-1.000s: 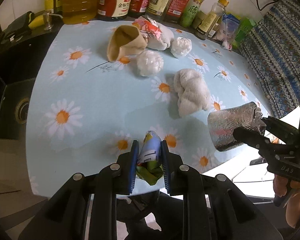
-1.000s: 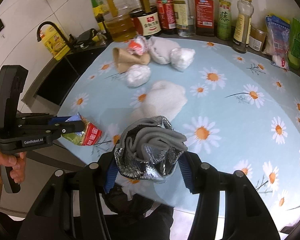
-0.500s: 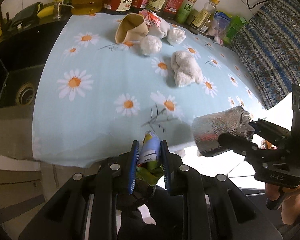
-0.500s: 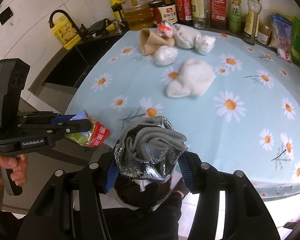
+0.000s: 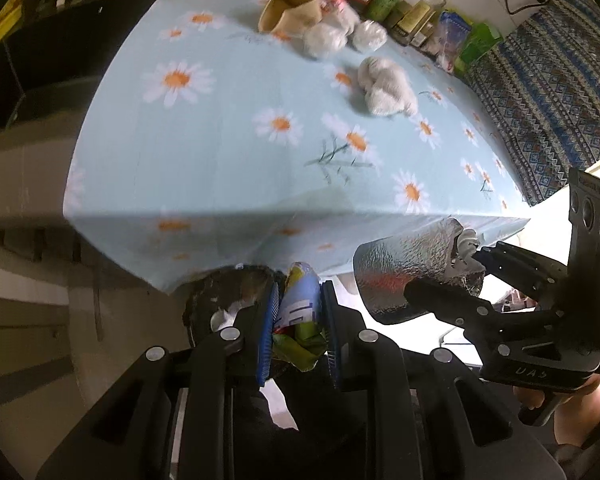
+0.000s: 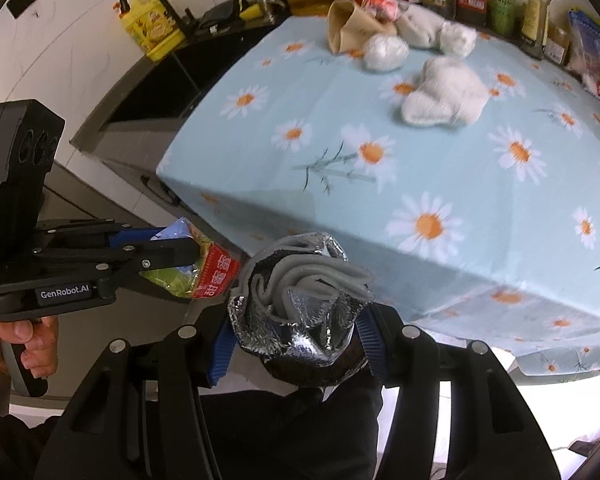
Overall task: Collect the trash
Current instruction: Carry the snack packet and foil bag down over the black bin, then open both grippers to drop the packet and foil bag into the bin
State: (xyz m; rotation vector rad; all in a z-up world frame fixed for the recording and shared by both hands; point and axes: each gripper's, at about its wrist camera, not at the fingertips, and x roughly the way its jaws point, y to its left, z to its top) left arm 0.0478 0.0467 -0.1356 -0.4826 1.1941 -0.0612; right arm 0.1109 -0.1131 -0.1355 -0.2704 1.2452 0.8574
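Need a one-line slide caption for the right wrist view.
Right gripper clamps crumpled foil wrap off the table edge; left gripper alongside holds a snack wrapper.

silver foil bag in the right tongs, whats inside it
Grey padded lining, folded and crumpled, shows at the open mouth of the silver foil bag. Anything deeper inside is hidden by those folds.

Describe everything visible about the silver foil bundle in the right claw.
The silver foil bundle is a crumpled, embossed metallic sheet rolled into a rough tube around a grey felt-like lining that curls out of its open end. The right claw is shut on it, with a blue-ribbed pad pressing each side. It is held in the air, off the near edge of the daisy tablecloth, touching nothing else. From the left wrist view it lies roughly sideways, with a reddish glint on its shiny skin.
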